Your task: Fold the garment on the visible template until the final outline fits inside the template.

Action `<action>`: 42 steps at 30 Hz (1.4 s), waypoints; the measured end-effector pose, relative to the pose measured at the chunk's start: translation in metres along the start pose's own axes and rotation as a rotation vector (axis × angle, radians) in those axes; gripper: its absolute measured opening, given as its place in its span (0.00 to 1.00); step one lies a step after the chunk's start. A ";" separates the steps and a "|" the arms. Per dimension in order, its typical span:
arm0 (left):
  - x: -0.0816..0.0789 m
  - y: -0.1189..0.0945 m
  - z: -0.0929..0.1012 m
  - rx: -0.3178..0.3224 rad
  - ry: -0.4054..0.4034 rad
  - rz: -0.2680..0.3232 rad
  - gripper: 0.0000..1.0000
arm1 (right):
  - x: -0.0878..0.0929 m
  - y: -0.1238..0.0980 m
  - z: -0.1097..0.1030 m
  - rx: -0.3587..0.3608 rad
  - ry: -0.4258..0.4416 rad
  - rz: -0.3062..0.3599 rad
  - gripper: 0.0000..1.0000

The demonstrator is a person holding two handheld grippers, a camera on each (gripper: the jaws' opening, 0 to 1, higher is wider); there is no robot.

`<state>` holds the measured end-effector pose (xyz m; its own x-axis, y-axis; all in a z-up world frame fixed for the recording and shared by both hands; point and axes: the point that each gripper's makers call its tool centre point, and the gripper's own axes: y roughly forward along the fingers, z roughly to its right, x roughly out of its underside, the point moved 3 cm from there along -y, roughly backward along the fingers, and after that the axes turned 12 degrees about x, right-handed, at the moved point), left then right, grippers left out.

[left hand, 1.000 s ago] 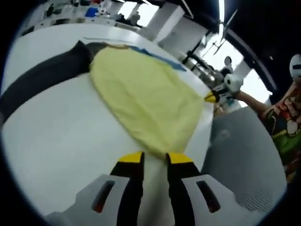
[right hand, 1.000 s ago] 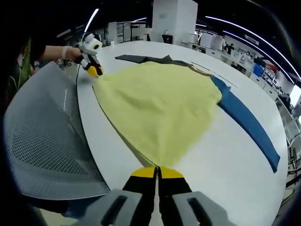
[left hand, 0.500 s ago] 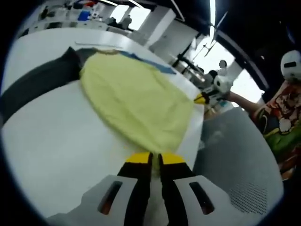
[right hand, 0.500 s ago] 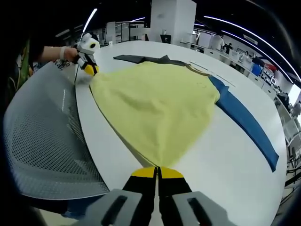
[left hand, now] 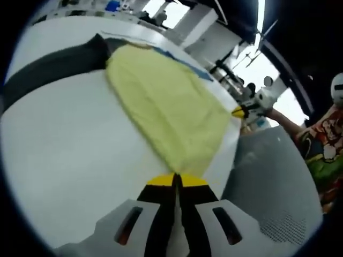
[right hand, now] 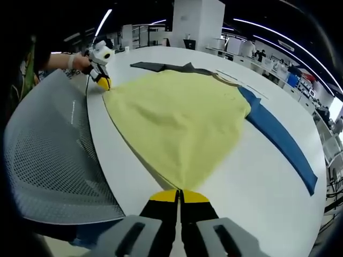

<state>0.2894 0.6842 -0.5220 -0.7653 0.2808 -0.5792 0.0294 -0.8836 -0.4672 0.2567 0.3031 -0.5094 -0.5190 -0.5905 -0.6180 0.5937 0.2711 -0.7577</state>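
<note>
A yellow garment [right hand: 179,115] lies spread flat on the white table [right hand: 268,198]. A blue strip [right hand: 278,136] and a dark strip [right hand: 161,67] of the template run out from under its far sides. My right gripper [right hand: 179,194] is shut on the garment's near corner. My left gripper [left hand: 176,180] is shut on another corner of the yellow garment [left hand: 166,107]. In the right gripper view, the left gripper [right hand: 103,81] is at the cloth's far-left corner. In the left gripper view, the right gripper [left hand: 242,111] sits at the cloth's far-right corner.
A grey perforated surface [right hand: 48,160] borders the table's near edge beside both grippers, and the same grey perforated surface [left hand: 268,182] is at lower right in the left gripper view. A person's patterned sleeve [left hand: 321,144] is at the right. The dark strip [left hand: 48,67] crosses the table at the left.
My left gripper's jaws, apart a second ago, have shut on the garment's corner. The right gripper has stayed shut on its corner, and the cloth has barely shifted.
</note>
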 end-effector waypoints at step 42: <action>-0.032 -0.017 0.016 -0.080 0.292 0.197 0.97 | -0.020 -0.003 0.043 0.117 0.336 0.167 0.96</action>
<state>0.3033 0.6842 -0.4847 -0.5238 0.2137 -0.8246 0.2173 -0.9025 -0.3719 0.2919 0.2810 -0.4855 -0.5701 -0.2585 -0.7798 0.7430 0.2429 -0.6237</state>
